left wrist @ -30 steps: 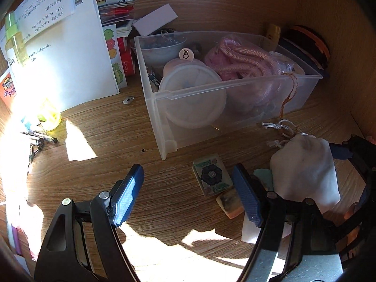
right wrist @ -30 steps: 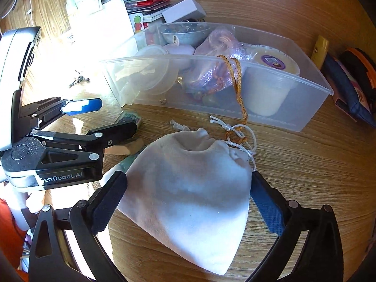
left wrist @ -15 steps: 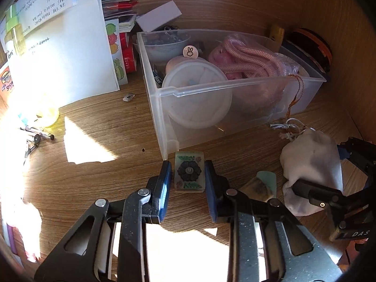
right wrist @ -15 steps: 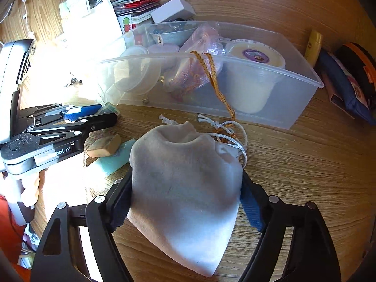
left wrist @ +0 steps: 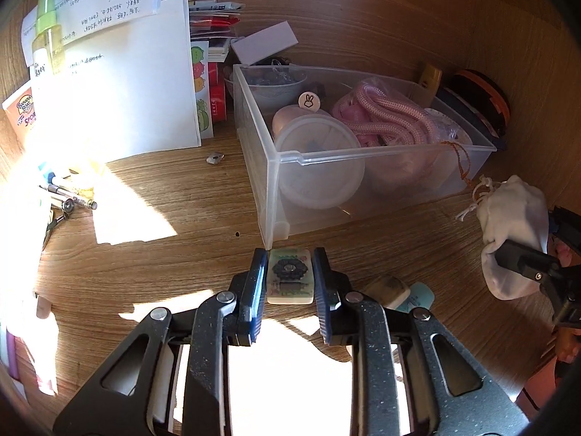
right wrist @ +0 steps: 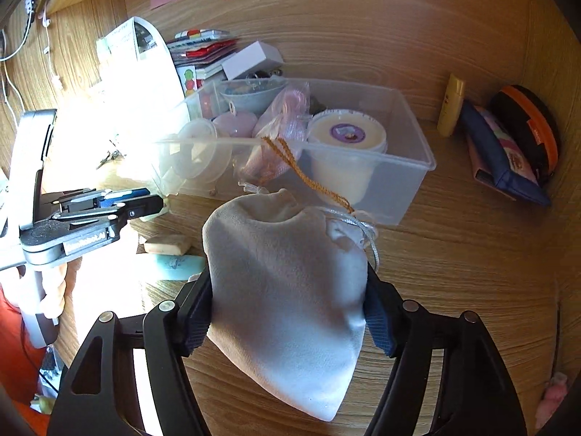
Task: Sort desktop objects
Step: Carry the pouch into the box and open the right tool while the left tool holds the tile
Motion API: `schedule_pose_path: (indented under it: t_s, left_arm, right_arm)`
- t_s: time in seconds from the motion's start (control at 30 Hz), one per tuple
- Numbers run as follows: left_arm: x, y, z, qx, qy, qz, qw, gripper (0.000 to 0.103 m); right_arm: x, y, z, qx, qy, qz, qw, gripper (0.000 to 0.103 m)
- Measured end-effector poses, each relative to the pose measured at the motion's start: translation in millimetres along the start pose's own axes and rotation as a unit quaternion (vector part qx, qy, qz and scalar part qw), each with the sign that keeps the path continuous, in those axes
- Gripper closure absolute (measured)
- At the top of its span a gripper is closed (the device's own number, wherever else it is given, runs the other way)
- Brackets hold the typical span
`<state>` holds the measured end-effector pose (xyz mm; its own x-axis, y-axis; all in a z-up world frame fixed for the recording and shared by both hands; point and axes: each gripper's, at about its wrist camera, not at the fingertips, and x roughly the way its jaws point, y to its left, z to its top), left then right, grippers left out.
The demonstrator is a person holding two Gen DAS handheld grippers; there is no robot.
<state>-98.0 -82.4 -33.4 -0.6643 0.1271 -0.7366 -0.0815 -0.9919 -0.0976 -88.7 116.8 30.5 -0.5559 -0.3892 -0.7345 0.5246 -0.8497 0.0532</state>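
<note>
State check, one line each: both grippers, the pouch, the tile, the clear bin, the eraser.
left gripper: shut on the flower tile
flower tile: flat on desk, clamped by both pads
right gripper: closing on the white pouch, pads pressing it
white pouch: drawstring pulled shut, held
clear bin: lidless, crowded
eraser: loose on desk

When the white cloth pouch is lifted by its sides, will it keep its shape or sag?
The white cloth pouch looks soft: the right hand-held gripper, still closing, already dents its sides, so it will probably sag. Its rounded body suggests something inside, so it may hang bottom-heavy. The drawstring lies loose and could snag.
</note>
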Motion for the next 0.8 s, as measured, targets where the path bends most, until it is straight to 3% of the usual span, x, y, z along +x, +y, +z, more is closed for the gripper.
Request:
schedule_pose_path:
  t_s: [0.4,0.8]
  left_arm:
    - [-43,-14,27,0.014,-0.067,-0.012,0.9976,0.079]
    - [-49,-8,60,0.012,-0.095,-0.021,0.9952,0.083]
  right_arm:
    - [-28,-15,50,0.023,-0.077,0.009,0.997,0.035]
    - [-14,-16,100,0.016,-0.101,0.011,0.995,0.035]
